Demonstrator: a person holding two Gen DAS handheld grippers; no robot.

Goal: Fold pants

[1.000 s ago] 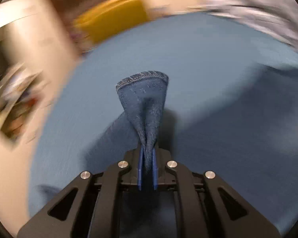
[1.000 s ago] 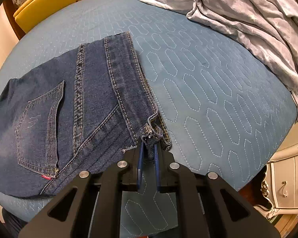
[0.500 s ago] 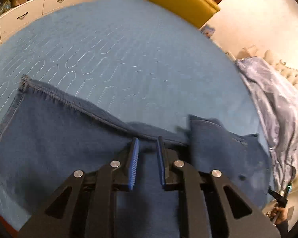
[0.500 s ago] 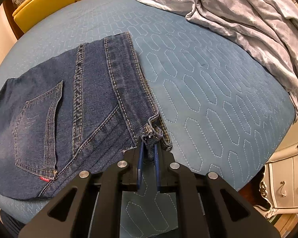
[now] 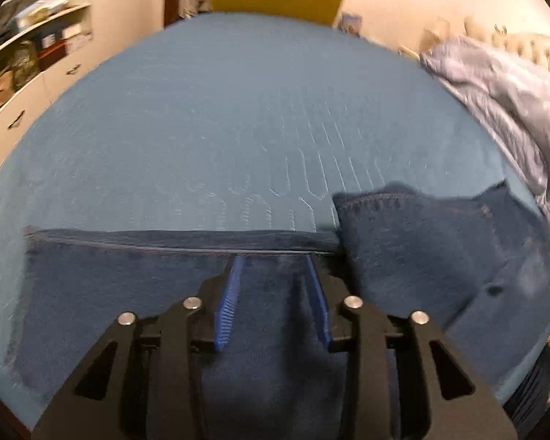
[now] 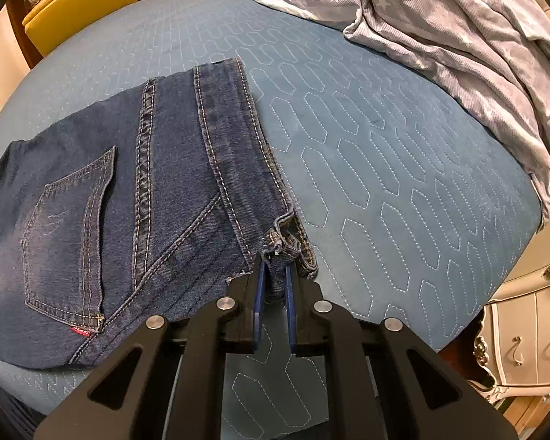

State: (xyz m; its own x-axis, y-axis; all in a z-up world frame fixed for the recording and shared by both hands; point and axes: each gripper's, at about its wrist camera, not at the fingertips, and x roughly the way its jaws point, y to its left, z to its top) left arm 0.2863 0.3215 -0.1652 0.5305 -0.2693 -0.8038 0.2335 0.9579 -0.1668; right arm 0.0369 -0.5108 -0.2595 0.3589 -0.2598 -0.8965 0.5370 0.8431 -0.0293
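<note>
Dark blue denim pants [image 6: 135, 198] flat on quilted teal bedspread [image 6: 385, 168], back pocket up, waistband edge toward the right; leg section seen in the left wrist view [image 5: 135, 293], lying across the near part of the bed with a folded edge straight ahead of the fingers. Left gripper [image 5: 273, 260] spread wide, nothing between the blue pads [image 5: 227, 308], poised low over the leg fabric, apparently released. Right gripper [image 6: 273, 267] nearly closed, pinching the frayed waistband corner [image 6: 286, 242] at the near edge. Left view blurred, so contact with cloth not certain. Risks, as judged: right pinch catching only the top layer of the corner, so lower layers drag or splay on any pull; a pull with the left side unheld likely to skew the laid fold; regrasp by left taking one layer only, giving an uneven crease. Grey star-print blanket [image 6: 458, 36] well apart, no snag risk there.
</note>
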